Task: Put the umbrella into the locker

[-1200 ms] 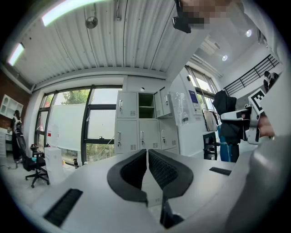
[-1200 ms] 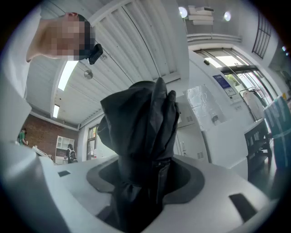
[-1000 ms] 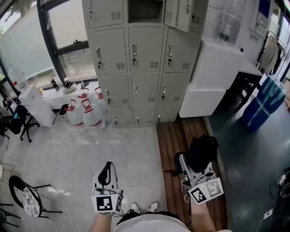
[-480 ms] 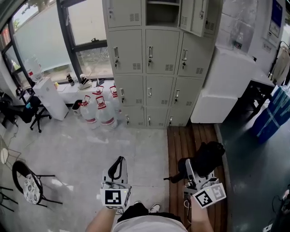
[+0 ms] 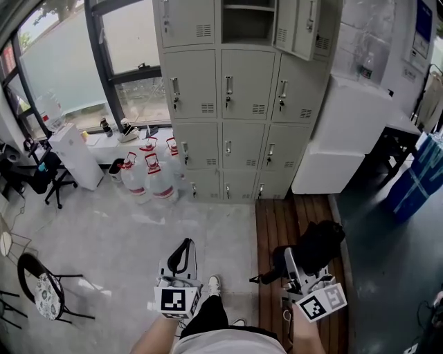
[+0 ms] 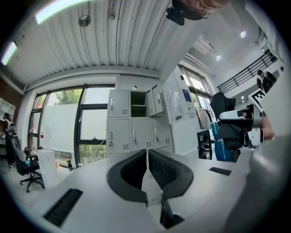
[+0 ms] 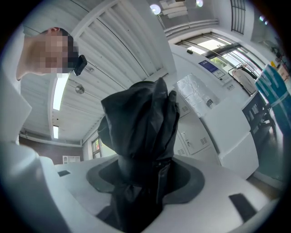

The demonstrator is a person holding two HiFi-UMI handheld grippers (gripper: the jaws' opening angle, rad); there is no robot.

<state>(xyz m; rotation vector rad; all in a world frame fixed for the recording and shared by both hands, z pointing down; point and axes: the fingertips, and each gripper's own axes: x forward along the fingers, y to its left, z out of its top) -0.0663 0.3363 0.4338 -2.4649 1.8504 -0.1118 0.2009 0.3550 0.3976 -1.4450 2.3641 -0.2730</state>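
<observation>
A folded black umbrella (image 5: 313, 247) (image 7: 141, 136) sticks up out of my right gripper (image 5: 291, 263) (image 7: 145, 182), whose jaws are shut on its lower part. My left gripper (image 5: 181, 257) (image 6: 148, 175) points level toward the lockers, shut with nothing between its dark pads. The grey locker bank (image 5: 228, 97) (image 6: 134, 129) stands ahead across the floor. One compartment in its top row (image 5: 248, 21) (image 6: 138, 103) is open, its door (image 5: 302, 28) swung out to the right. Both grippers are well short of the lockers.
Several large water jugs (image 5: 149, 176) stand at the lockers' lower left by a window ledge. A white box unit (image 5: 349, 131) sits right of the lockers. A chair (image 5: 41, 290) is at the left. Wooden decking (image 5: 277, 225) runs under my right gripper, a shoe (image 5: 213, 283) below.
The view has drawn closer to the lockers and shifted; they sit larger and further right than a second ago. A foot has stepped forward. Both grippers keep their grips.
</observation>
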